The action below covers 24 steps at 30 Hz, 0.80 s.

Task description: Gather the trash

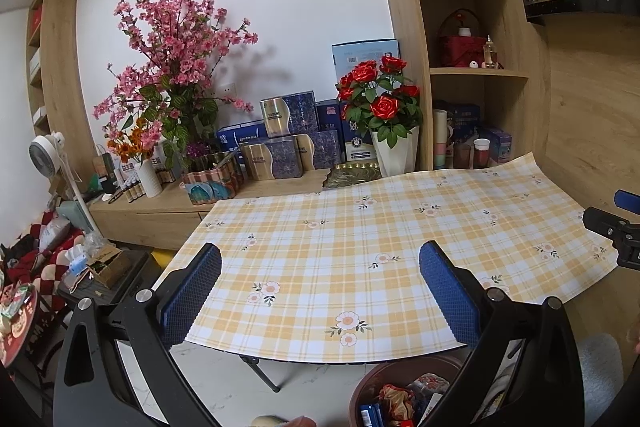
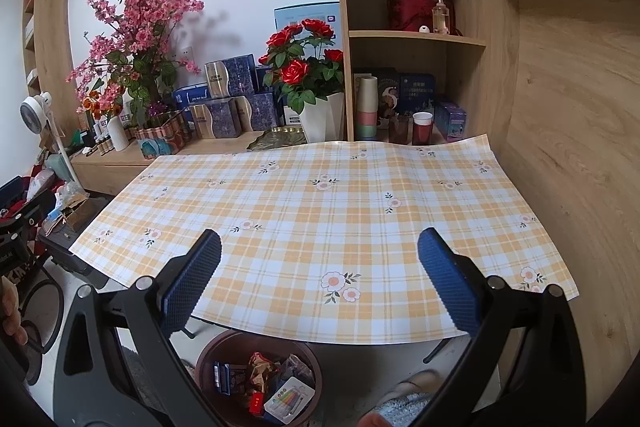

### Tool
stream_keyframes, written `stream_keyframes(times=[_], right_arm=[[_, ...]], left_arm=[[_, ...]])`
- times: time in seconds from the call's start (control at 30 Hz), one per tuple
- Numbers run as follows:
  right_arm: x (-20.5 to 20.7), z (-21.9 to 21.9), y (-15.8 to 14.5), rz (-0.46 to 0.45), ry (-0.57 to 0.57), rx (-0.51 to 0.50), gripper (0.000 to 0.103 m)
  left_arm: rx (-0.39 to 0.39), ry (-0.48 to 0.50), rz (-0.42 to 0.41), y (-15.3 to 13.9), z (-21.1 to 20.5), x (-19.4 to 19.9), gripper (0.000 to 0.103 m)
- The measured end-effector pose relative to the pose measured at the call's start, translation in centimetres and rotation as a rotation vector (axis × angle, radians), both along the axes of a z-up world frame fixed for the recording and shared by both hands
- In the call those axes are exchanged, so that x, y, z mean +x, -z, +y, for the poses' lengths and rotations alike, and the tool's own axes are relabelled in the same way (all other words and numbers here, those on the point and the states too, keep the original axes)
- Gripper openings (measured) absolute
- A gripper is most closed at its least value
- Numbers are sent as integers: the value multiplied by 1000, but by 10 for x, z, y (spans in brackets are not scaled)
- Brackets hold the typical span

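- The left gripper [image 1: 320,283] is held above the near edge of the table [image 1: 360,227], pointing across it toward the wall; its blue-padded fingers [image 1: 192,291] stand wide apart with nothing between them.
- The right gripper [image 2: 320,275] is held in the same way over the table's near edge; its blue pads [image 2: 448,283] are spread wide and grip nothing; part of it shows at the right edge of the left wrist view, beside the table's right side.
- The table carries a yellow plaid cloth [image 2: 320,211] with small flower prints.
- The trash lies in a brown round bin [image 2: 208,359] on the floor, partly under the table's near edge; inside are crumpled wrappers [image 2: 260,367], a dark blue packet [image 2: 222,377] and a white card with coloured stripes [image 2: 288,399]; in the left wrist view the same bin sits low, just left of the right finger.
- Behind the table, along the wall, stand pink blossom branches [image 1: 172,67], stacked blue boxes [image 1: 288,135] and red roses in a white pot [image 1: 380,99]; a wooden shelf unit [image 2: 408,35] to the right holds cups and a red basket.
- A white fan [image 1: 44,151] stands far left; a slippered foot [image 2: 404,395] shows on the floor near the bin.
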State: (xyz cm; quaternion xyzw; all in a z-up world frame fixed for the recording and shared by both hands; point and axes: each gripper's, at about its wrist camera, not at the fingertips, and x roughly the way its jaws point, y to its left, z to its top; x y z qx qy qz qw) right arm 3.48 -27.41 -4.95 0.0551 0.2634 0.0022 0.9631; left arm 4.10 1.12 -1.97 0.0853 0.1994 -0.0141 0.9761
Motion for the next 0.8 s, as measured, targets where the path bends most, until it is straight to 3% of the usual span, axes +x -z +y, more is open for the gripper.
stream_keyframes(times=[0.8], right_arm=[[2, 4, 1, 5, -18, 5, 97]], left_arm=[[5, -7, 10, 0, 4, 0, 97]])
